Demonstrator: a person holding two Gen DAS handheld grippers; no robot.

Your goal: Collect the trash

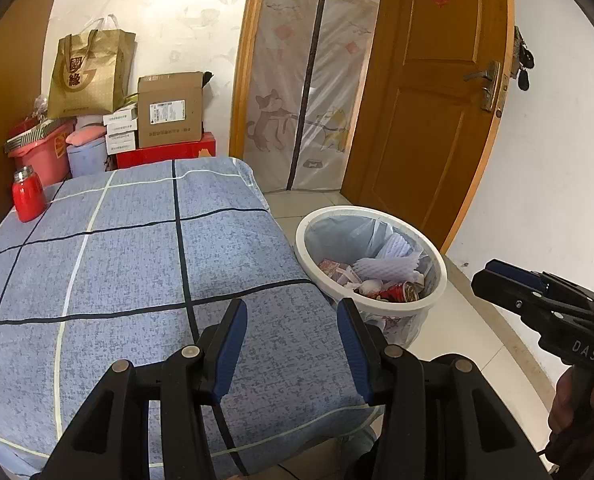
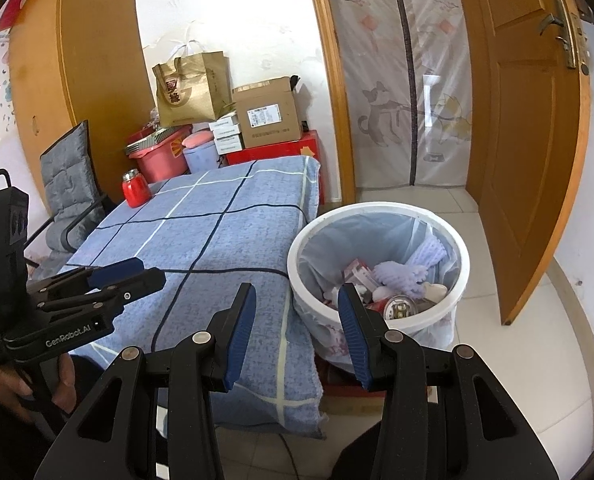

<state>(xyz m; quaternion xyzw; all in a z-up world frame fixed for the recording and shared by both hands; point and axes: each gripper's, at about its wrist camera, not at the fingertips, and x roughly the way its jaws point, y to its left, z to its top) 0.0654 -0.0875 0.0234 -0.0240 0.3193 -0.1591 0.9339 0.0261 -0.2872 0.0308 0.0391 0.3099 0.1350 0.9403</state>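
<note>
Gaping fingers (image 1: pixel 233 344), both grippers empty.

right gripper (image 2: pixel 297 316): jaws apart, empty, over desk (image 2: pixel 201 232) edge | white bin (image 2: pixel 377 216): beside desk, held red can (image 2: pixel 397 306), foam wrap (image 2: pixel 401 274) | left gripper (image 2: pixel 125 276): over desk, jaws nearly together | red jar (image 2: pixel 136 188) on far corner

One white waste bin (image 2: pixel 378 216) stands at centre right of the frame, holding one red drinks can (image 2: pixel 399 306) and two pale foam nets (image 2: pixel 401 273). One red jar (image 2: pixel 136 189) sits on the one worktop (image 2: pixel 201 224). At upper centre are one gold gift bag (image 2: pixel 193 88), one cardboard box (image 2: pixel 269 114) and three small white boxes (image 2: pixel 228 134).
</note>
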